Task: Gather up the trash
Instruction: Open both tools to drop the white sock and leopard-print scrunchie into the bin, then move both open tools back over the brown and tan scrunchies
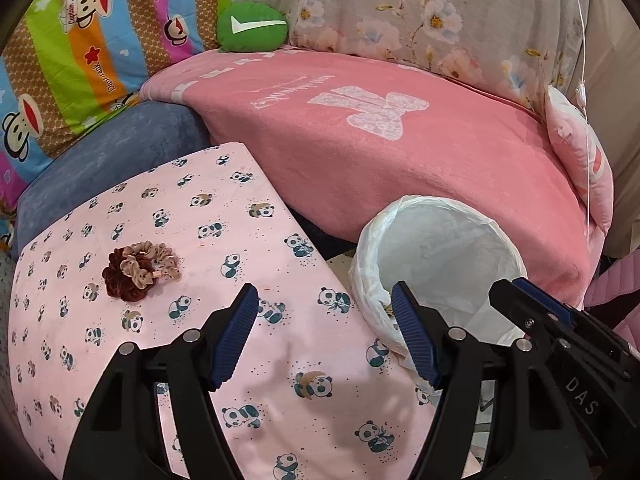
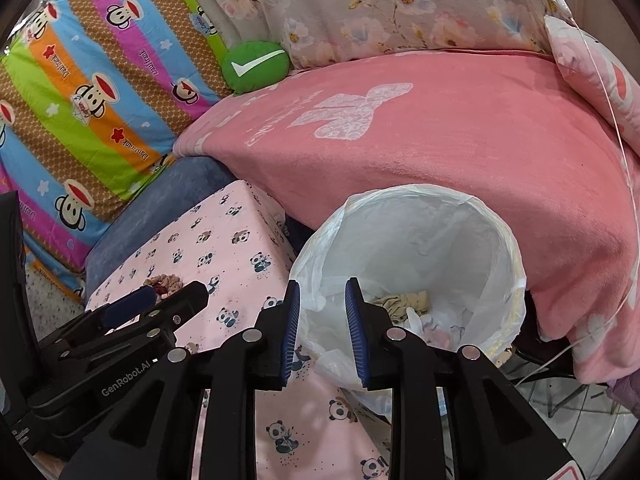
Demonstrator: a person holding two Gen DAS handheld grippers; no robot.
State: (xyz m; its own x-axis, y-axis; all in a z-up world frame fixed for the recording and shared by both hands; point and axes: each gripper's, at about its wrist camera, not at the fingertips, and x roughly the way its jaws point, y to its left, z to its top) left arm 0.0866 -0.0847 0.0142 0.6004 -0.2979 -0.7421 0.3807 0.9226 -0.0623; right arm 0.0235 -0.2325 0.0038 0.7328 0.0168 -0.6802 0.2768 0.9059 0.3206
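Both the left gripper (image 1: 324,300) and right gripper (image 2: 322,292) hover with jaws spread and empty over the white-lined round bin (image 2: 496,232), apparently having dropped trash inside.

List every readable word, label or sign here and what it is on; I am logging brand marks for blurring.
"DAS": right gripper body.
"GenRobot.AI": left gripper body.
"Paul Frank": striped monkey bedding.
White tick sign: green cushion.
Pink blanket script: too faint to read.

The right gripper (image 2: 322,330) hangs with jaws slightly parted and empty over the near rim of the lined bin (image 2: 408,272); crumpled trash (image 2: 404,305) lies inside. Scrunchies (image 2: 164,281) sit at nine o'clock.
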